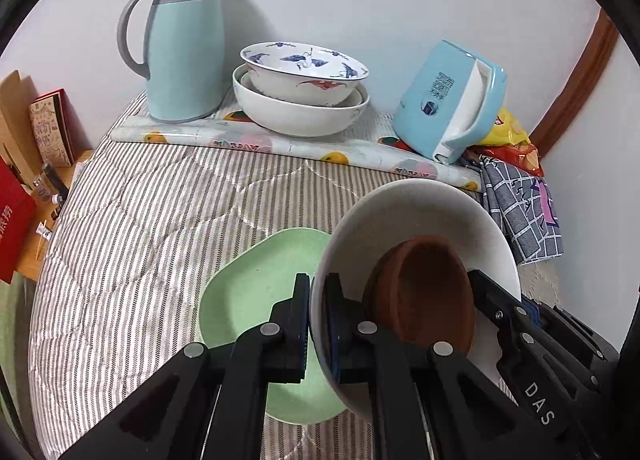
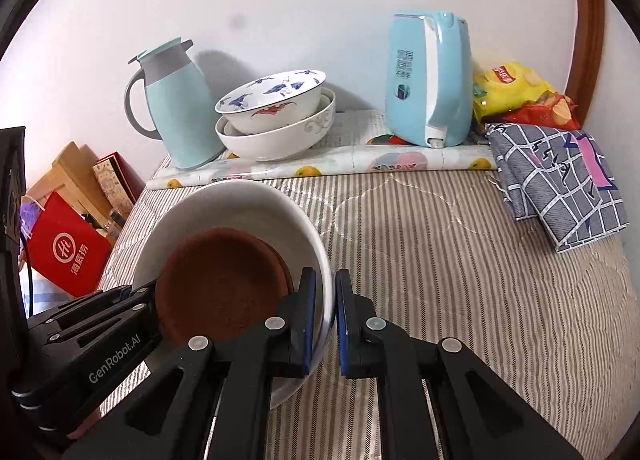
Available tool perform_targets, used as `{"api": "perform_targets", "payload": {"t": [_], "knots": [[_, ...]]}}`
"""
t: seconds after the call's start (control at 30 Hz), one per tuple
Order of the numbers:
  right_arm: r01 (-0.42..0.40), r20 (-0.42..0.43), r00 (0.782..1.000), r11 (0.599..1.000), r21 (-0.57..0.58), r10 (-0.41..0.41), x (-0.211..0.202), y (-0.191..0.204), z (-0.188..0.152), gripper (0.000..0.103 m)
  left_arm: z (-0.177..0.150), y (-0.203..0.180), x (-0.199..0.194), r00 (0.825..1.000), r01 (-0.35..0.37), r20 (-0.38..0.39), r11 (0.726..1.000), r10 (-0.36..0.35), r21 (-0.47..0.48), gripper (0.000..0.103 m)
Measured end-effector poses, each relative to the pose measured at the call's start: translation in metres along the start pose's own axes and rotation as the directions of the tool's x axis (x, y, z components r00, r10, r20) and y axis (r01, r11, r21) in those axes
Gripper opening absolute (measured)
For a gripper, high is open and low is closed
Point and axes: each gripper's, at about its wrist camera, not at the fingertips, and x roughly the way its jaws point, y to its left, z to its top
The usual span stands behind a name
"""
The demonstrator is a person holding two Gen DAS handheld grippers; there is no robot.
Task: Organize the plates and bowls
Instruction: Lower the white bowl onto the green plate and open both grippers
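A white bowl (image 1: 420, 211) holds a brown dish (image 1: 424, 292) and is lifted above the striped cloth. My left gripper (image 1: 318, 320) is shut on the bowl's left rim. My right gripper (image 2: 326, 316) is shut on its right rim (image 2: 324, 272); the brown dish (image 2: 220, 284) shows inside. A green plate (image 1: 256, 292) lies on the cloth below the bowl. At the back, a blue-patterned bowl (image 1: 304, 71) sits nested in a larger white bowl (image 1: 300, 115); both also show in the right wrist view (image 2: 276, 107).
A light-blue jug (image 1: 184, 43) stands left of the stacked bowls, a blue appliance (image 1: 452, 99) to their right. A checked cloth (image 2: 560, 187) and snack bags (image 2: 516, 95) lie at the back right. Red bags and boxes (image 2: 68, 248) stand beyond the left edge.
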Motion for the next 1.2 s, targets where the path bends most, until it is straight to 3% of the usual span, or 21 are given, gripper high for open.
{"api": "perform_targets", "payload": {"t": [1.2], "knots": [[-0.029, -0.096, 0.995, 0.999, -0.026, 0.026, 0.055, 0.025, -0.009, 0.009, -0.008, 0.042, 0.039, 0.996, -0.041, -0.076, 0.997, 0.037, -0.057, 0.008]]}}
